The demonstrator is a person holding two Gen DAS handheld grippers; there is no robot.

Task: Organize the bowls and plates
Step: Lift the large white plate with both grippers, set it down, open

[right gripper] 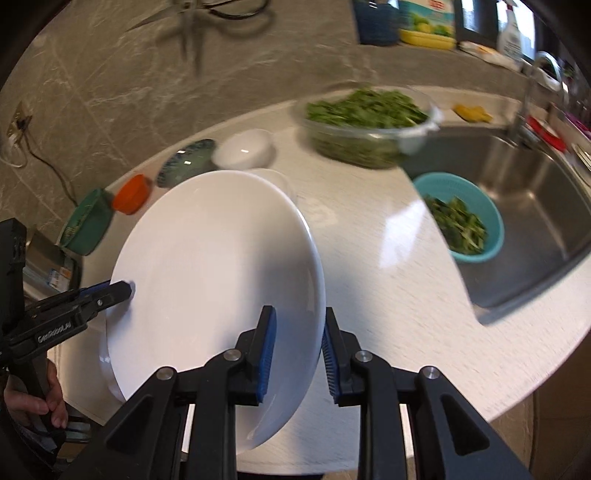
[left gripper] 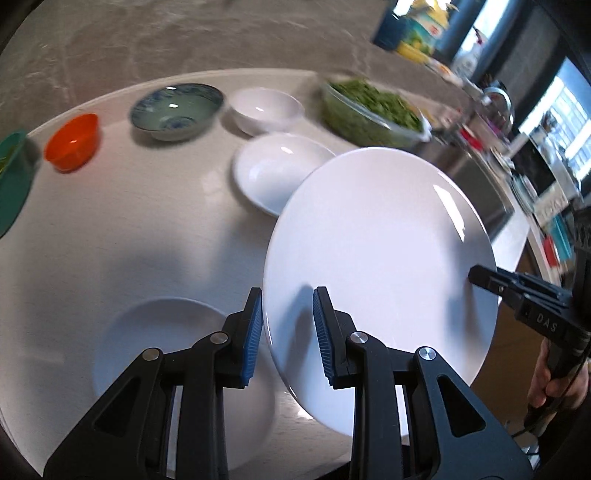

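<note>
A large white plate (left gripper: 380, 266) hangs tilted above the white counter, held at opposite rims by both grippers. My left gripper (left gripper: 286, 332) straddles its near-left rim with a blue pad on each side. My right gripper (right gripper: 299, 354) straddles the opposite rim of the plate (right gripper: 214, 277), and its tips show in the left wrist view (left gripper: 480, 277). Another white plate (left gripper: 177, 369) lies flat under my left gripper. A small white plate (left gripper: 277, 170), a white bowl (left gripper: 264, 109), a blue-green bowl (left gripper: 177, 109) and an orange bowl (left gripper: 72, 142) stand behind.
A glass bowl of greens (right gripper: 369, 125) stands near the sink (right gripper: 535, 221), which holds a teal colander (right gripper: 461, 218). A green container (right gripper: 86, 225) sits at the counter's left end. The stone wall rises close behind, with bottles (right gripper: 424, 22) on the ledge.
</note>
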